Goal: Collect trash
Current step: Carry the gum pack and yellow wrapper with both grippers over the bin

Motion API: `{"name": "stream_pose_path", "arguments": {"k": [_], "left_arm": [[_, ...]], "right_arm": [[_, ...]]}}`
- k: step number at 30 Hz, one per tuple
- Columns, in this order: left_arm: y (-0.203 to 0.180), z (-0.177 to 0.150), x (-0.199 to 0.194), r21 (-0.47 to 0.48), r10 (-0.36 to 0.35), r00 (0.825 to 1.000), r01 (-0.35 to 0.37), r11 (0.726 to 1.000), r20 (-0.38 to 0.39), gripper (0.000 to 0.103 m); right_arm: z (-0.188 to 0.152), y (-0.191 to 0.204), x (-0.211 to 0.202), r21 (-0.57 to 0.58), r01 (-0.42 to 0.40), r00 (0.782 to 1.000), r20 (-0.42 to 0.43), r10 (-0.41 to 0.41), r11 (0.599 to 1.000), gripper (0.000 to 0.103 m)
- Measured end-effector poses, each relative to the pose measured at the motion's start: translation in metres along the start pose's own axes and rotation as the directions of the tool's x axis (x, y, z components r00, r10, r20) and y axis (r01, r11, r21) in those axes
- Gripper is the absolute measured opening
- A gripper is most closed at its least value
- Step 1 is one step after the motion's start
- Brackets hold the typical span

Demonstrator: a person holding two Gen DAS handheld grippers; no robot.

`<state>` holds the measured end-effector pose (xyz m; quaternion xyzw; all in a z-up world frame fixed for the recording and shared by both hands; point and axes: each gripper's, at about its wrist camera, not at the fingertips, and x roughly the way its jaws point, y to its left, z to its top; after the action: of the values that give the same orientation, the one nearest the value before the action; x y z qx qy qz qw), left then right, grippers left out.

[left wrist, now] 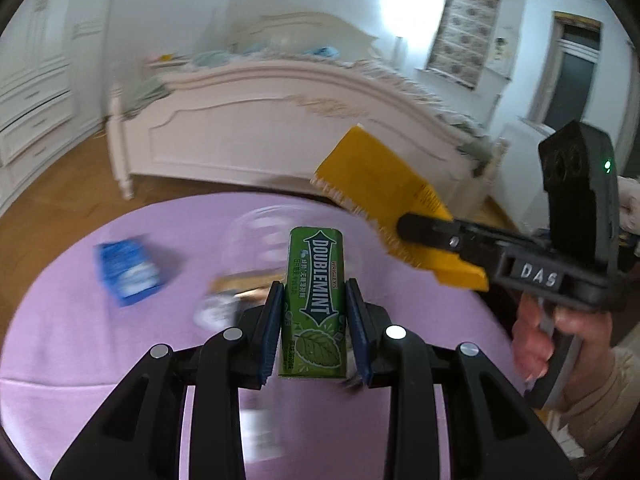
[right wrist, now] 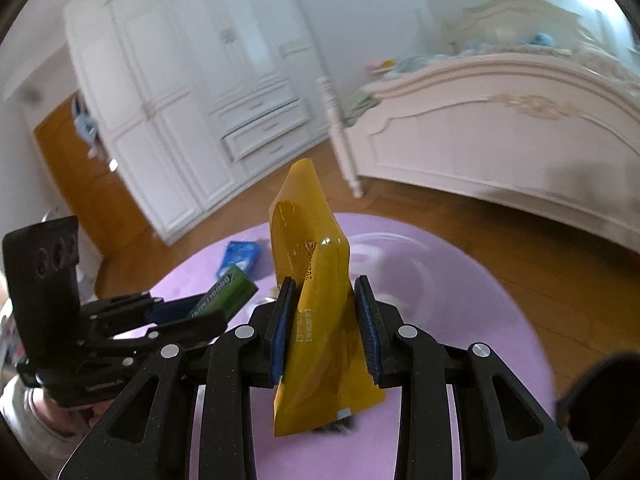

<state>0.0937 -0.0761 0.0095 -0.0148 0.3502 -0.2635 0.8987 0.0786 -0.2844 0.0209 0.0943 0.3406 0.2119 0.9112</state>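
Observation:
My left gripper [left wrist: 315, 300] is shut on a green Doublemint gum box [left wrist: 316, 300] and holds it above the round purple table [left wrist: 80, 340]. It also shows in the right wrist view [right wrist: 188, 312] with the gum box [right wrist: 228, 290]. My right gripper [right wrist: 325, 308] is shut on a yellow wrapper [right wrist: 316, 304], held upright above the table [right wrist: 460, 300]. In the left wrist view the right gripper [left wrist: 424, 232] holds the wrapper [left wrist: 376, 196] at the right. A blue packet [left wrist: 126, 268] lies on the table at the left; it also shows in the right wrist view [right wrist: 240, 256].
A clear glass or bowl [left wrist: 260, 240], blurred, stands on the table behind the gum box, with a small blurred item [left wrist: 236, 290] next to it. A white bed [left wrist: 280, 128] stands beyond the table and a white wardrobe [right wrist: 180, 100] to the left. The floor [right wrist: 560, 280] is wood.

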Motion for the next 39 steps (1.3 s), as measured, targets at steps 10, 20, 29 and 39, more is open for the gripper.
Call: {"name": "stream_pose_path", "arguments": {"k": [10, 20, 29, 39], "left_arm": [[-0.094, 0.012, 0.066, 0.066, -0.168, 0.983, 0.173, 0.983, -0.077, 0.032], [-0.163, 0.014, 0.123, 0.087, -0.276, 0.945, 0.294, 0.952, -0.175, 0.032], [-0.203, 0.003, 0.157, 0.096, -0.32, 0.913, 0.352, 0.931, -0.253, 0.032], [-0.225, -0.004, 0.178, 0.112, -0.315, 0.897, 0.363, 0.925, -0.309, 0.032]], "right_arm": [[-0.04, -0.1, -0.08, 0.182, 0.17, 0.982, 0.05, -0.182, 0.969, 0.031], [-0.072, -0.174, -0.125, 0.313, 0.256, 0.956, 0.058, -0.287, 0.915, 0.031], [-0.103, -0.216, -0.14, 0.4, 0.296, 0.942, 0.027, -0.334, 0.867, 0.031], [-0.131, -0.247, -0.148, 0.464, 0.305, 0.938, 0.002, -0.345, 0.831, 0.031]]}}
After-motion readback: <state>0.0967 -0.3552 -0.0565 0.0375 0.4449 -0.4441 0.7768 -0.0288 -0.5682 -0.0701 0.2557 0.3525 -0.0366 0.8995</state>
